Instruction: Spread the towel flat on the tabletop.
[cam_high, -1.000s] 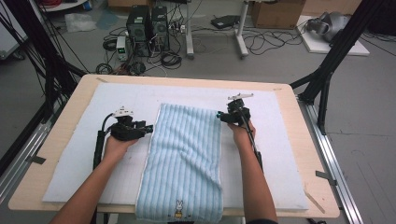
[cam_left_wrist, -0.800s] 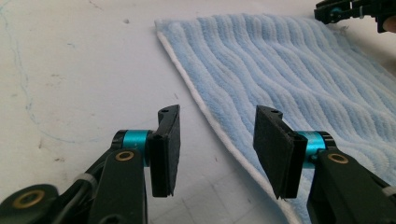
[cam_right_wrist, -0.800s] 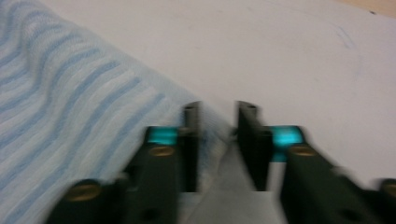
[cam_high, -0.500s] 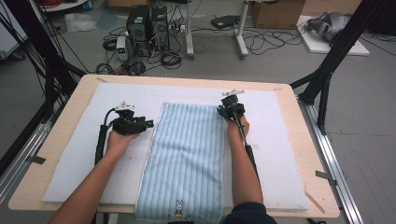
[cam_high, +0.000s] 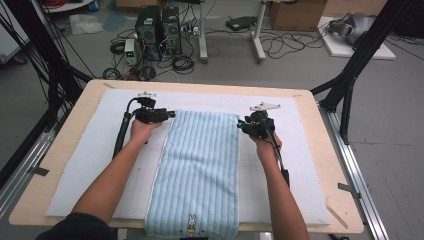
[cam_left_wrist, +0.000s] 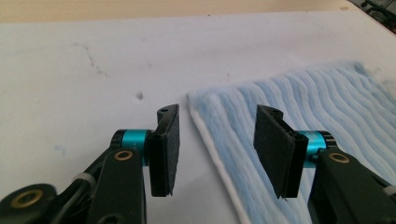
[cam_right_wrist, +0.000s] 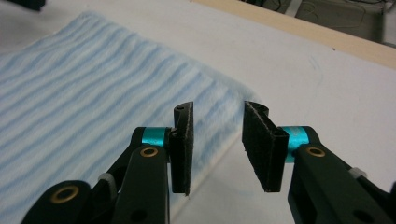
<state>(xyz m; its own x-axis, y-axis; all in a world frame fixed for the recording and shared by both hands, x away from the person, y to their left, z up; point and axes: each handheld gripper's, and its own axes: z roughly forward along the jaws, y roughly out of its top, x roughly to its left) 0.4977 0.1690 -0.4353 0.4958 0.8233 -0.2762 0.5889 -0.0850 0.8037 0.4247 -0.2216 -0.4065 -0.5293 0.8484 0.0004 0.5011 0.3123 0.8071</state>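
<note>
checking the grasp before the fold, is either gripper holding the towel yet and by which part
Nothing is held. The left gripper and right gripper are both open, each straddling a far corner edge of the blue towel without pressing on it.

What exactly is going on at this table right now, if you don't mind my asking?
A person holds a two-jaw gripper in each hand over a light blue striped towel that lies flat on a white mat. The left gripper straddles the towel's far left corner, the right gripper its far right corner. Both stand open with nothing pinched; the right one's jaws have just been opening a little.
</note>
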